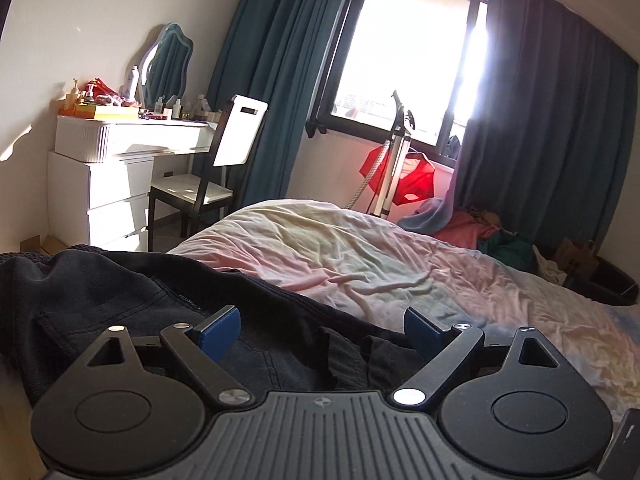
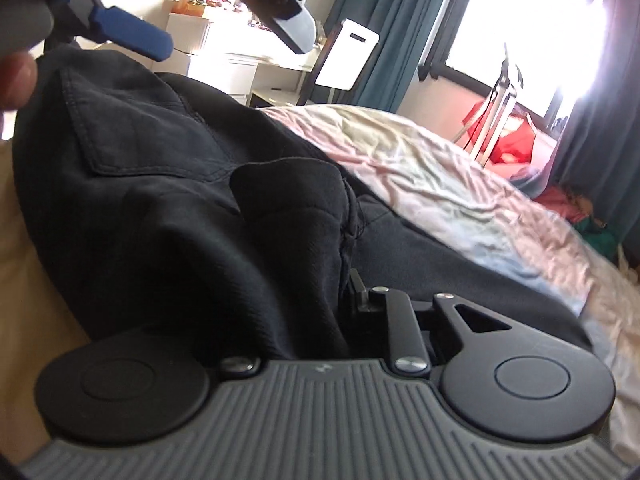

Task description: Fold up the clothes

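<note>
My R claw [image 2: 352, 280] is pinched on a bunched fold of the black garment [image 2: 160, 184] lying on the bed [image 1: 360, 256], L claw [image 1: 320, 320] spread wide over it w/ nothing held — mid-fold, I reckon; next needs L to grab an edge.

Trousers [image 1: 132, 304] on bed [image 1: 360, 256], near edge; chair [image 1: 208, 184] and dresser [image 1: 116, 192] behind left; window [image 1: 404, 56] behind right.

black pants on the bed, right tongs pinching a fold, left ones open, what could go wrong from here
1. The right tongs pinch a bunched fold of the black pants; they may hold several layers, so lifting could drag the garment crooked.
2. The left tongs hang open over the pants and could catch only the top layer.
3. The wrinkled bedsheet may catch or shift.
</note>
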`<control>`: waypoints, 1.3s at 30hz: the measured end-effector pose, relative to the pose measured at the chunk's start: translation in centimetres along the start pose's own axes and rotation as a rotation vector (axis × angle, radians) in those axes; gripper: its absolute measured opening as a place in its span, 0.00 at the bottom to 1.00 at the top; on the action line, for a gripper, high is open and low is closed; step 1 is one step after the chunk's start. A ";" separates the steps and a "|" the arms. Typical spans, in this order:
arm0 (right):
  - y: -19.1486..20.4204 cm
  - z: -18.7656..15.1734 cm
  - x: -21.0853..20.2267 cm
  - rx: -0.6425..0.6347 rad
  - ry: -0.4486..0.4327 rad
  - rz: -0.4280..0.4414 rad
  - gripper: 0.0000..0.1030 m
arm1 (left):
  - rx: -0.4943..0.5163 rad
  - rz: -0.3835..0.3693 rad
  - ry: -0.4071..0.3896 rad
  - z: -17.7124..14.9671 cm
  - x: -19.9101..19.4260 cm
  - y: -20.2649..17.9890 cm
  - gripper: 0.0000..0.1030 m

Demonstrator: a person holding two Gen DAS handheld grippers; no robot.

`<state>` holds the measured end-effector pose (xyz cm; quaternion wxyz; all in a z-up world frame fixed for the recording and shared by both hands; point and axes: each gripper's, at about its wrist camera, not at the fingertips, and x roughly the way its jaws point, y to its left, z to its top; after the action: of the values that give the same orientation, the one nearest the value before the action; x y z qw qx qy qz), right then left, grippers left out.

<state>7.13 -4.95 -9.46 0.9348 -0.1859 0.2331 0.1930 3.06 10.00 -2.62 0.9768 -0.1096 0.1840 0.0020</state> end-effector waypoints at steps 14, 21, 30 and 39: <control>-12.8 -2.5 -11.9 0.408 -0.048 0.022 0.69 | 0.249 0.036 0.091 -3.9 1.4 -4.8 0.88; -16.5 -7.1 -6.9 0.613 0.084 -0.093 0.69 | 0.207 0.123 0.189 -5.8 2.1 -3.5 0.92; -16.0 -8.8 -5.6 0.619 0.133 -0.099 0.71 | 0.129 0.125 0.227 -5.4 1.3 -2.4 0.93; -16.2 -8.9 -6.2 0.624 0.142 -0.095 0.71 | -0.213 0.246 0.166 -1.0 -4.7 4.9 0.97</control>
<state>6.06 -24.39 -9.41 0.9360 0.0861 0.3368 0.0549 -1.91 14.72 -2.83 0.9335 -0.1889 0.2749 0.1319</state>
